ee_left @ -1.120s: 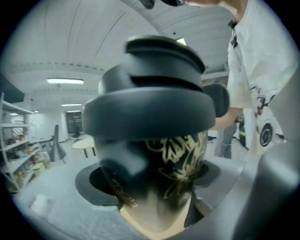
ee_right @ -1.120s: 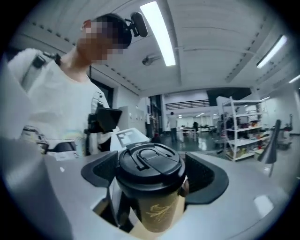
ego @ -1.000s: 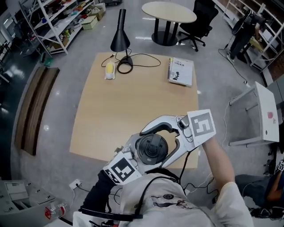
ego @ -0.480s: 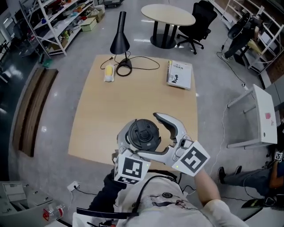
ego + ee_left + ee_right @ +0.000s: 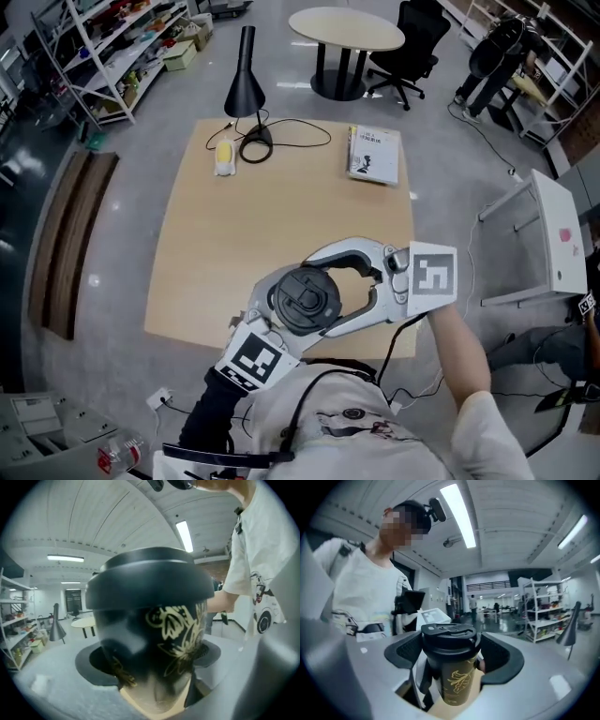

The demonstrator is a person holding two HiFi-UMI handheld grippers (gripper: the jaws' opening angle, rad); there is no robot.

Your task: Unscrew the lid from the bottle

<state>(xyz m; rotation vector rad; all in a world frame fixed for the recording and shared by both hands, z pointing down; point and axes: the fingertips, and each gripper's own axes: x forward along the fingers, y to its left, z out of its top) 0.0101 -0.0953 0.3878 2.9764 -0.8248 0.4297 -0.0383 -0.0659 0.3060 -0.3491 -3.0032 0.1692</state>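
1. The bottle [image 5: 154,634] is a dark, glossy tumbler printed with gold leaf shapes. Its lid [image 5: 449,637] is matte black and round, with a moulded flip tab on top.
2. The left gripper [image 5: 150,663] clamps the bottle's body with its jaws fairly wide. The body fills most of that view, so the contact edges are largely hidden.
3. The right gripper [image 5: 452,653] has curved grey jaws closing round the lid. Its textured black pads [image 5: 407,652] seem to touch the rim at three and nine o'clock.
4. In the head view the bottle is held lid-up over the six o'clock edge of the pale wooden table [image 5: 281,216]. Only the lid shows there, and the body is hidden beneath it.
5. At the table's eleven o'clock stands a black cone-shaded lamp [image 5: 246,89] with a looped cable [image 5: 300,139]. A small yellow thing [image 5: 224,157] lies beside it (too small to name). A book [image 5: 374,155] lies flat at one o'clock.
6. Lamp and book sit well apart from the grippers, with a broad stretch of tabletop between. The person's white shirt [image 5: 375,431] is close behind the grippers at six o'clock.
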